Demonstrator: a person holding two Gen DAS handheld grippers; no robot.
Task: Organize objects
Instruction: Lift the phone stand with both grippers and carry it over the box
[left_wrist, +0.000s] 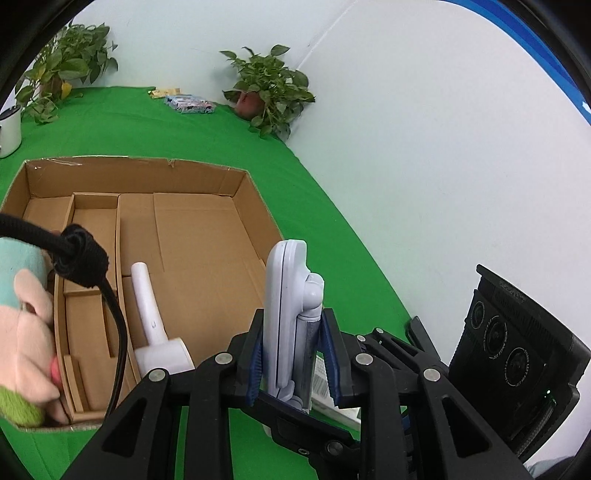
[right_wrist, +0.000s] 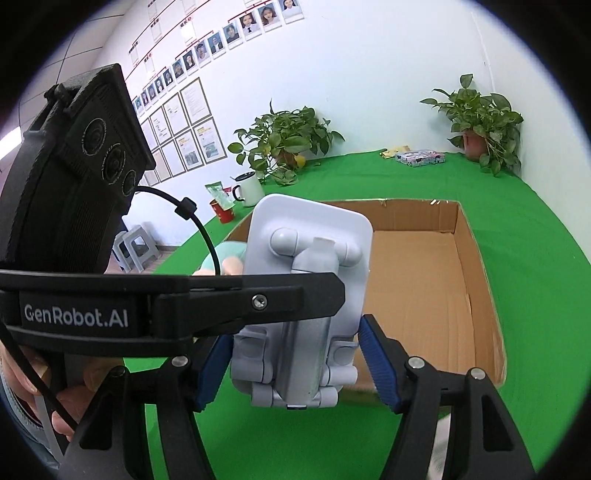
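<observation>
A white folding phone stand (left_wrist: 288, 280) stands edge-on between the blue pads of my left gripper (left_wrist: 293, 321), which is shut on it, just outside the near right corner of the cardboard box (left_wrist: 147, 162). In the right wrist view the same stand (right_wrist: 310, 236) shows its back, and my right gripper (right_wrist: 295, 328) has a blue pad against each side of its lower part. A black finger of the left gripper (right_wrist: 258, 295) crosses in front of the stand. Both grippers hold it above the green cloth, at the box's near edge (right_wrist: 476, 277).
The box has narrow dividers on its left and holds a white handled device (left_wrist: 155, 317). A plush toy (left_wrist: 22, 332) leans at its left edge, and a black cable (left_wrist: 85, 269) hangs over it. Potted plants (left_wrist: 269, 92), a mug (right_wrist: 251, 190) and snack packs (left_wrist: 188, 103) stand at the table's far side.
</observation>
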